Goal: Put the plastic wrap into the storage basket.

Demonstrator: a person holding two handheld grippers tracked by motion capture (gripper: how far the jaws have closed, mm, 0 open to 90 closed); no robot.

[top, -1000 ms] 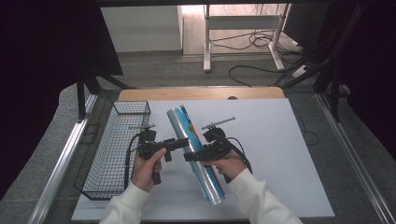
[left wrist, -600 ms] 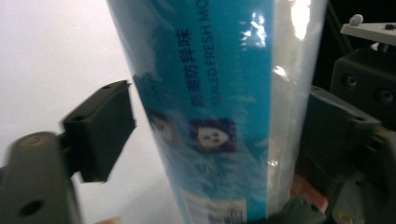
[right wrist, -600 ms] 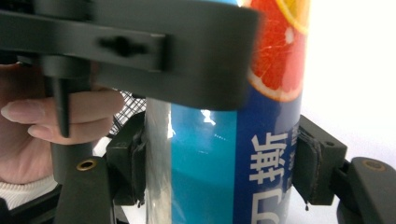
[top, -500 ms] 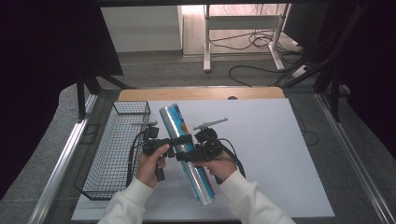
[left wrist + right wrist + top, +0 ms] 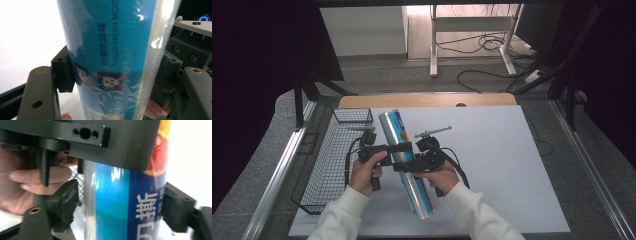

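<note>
Bright tabletop, dark surroundings; blurry, glare-streaked gripper views.

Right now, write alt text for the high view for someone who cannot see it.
A person's two hands each hold a gripper, the left gripper and right gripper both clamping a long blue roll over a white table. A wire basket sits at the left.

Both grippers have carried the roll point(image 5: 404, 162) leftward toward the basket point(image 5: 332, 165).

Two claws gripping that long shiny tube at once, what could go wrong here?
The tube is wrapped in slick plastic, so it might slip through the pads. Both the left gripper and right gripper clamp near its middle; uneven motion could twist it. Its far end could snag the wire basket nearby.
</note>
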